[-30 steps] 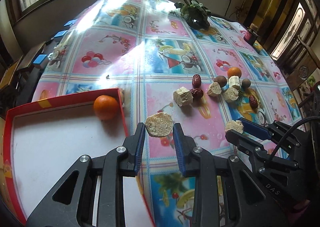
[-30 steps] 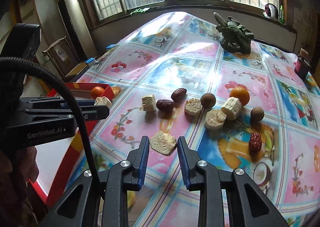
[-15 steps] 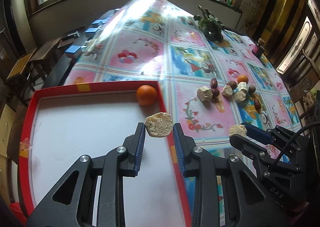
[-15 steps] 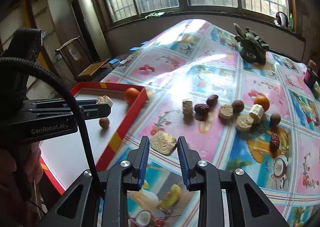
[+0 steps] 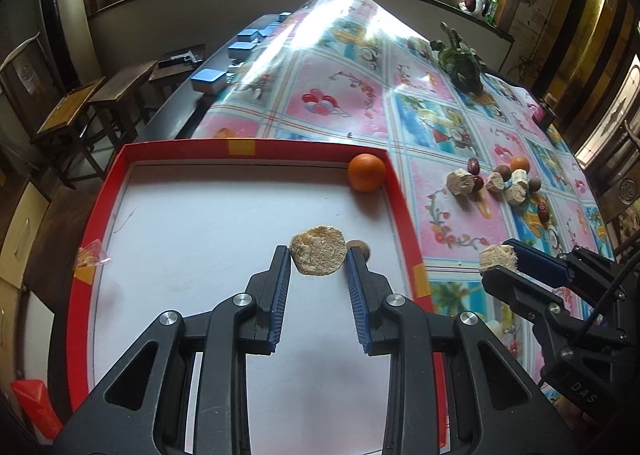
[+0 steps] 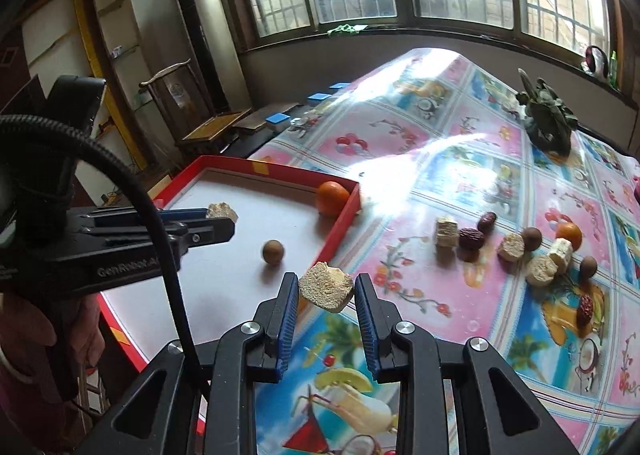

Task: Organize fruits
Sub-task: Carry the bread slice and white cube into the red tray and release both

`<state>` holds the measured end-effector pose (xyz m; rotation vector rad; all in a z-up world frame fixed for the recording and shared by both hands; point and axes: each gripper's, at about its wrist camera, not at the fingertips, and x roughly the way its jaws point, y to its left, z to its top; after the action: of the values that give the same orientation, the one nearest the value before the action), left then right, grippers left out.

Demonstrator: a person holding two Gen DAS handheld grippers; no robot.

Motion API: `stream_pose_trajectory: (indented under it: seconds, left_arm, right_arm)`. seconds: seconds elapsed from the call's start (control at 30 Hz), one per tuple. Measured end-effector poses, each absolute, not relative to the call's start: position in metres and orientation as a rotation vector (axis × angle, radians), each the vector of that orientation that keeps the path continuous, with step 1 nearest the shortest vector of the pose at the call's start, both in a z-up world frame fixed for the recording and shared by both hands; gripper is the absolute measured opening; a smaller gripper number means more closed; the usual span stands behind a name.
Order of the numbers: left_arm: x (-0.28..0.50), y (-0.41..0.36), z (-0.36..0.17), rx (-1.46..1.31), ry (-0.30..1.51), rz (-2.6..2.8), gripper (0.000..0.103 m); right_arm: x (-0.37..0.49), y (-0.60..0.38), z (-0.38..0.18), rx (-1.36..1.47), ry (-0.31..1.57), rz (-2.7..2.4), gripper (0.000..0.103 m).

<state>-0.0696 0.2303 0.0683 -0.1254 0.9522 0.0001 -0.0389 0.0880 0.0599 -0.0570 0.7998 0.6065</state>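
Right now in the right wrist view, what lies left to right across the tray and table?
Small brown fruit → orange in the tray corner → pale cut chunk → dark red date → orange on the table.

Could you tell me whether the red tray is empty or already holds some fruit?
Not empty: the red tray holds an orange in its far corner and a small brown round fruit on its white floor.

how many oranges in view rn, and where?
2. One orange sits inside the red tray, in its far right corner. The other orange lies on the tablecloth in the loose fruit cluster. More may be hidden.
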Motion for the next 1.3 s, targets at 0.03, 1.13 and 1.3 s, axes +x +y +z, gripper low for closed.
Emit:
stream_pose_trajectory:
  seconds: [0.03,1.13,1.3]
  left_arm:
    - [-0.070,0.234,0.068,-0.129,0.953,0.006,0.028]
    - [-0.051,0.268,0.031,-0.158,1.033,0.118,0.028]
    - [-0.051,0.270,0.029,-0.171,1.043,0.143,0.035]
  right_arm:
    - [-0.039,0.092,0.062,-0.055,0.796,0.617,0.028]
    - [-0.019,0.181,0.012,-0.128,0.932,0.760,0.028]
    - [-0.017,0.179,0.009,-0.093,0.935,0.769,0.039]
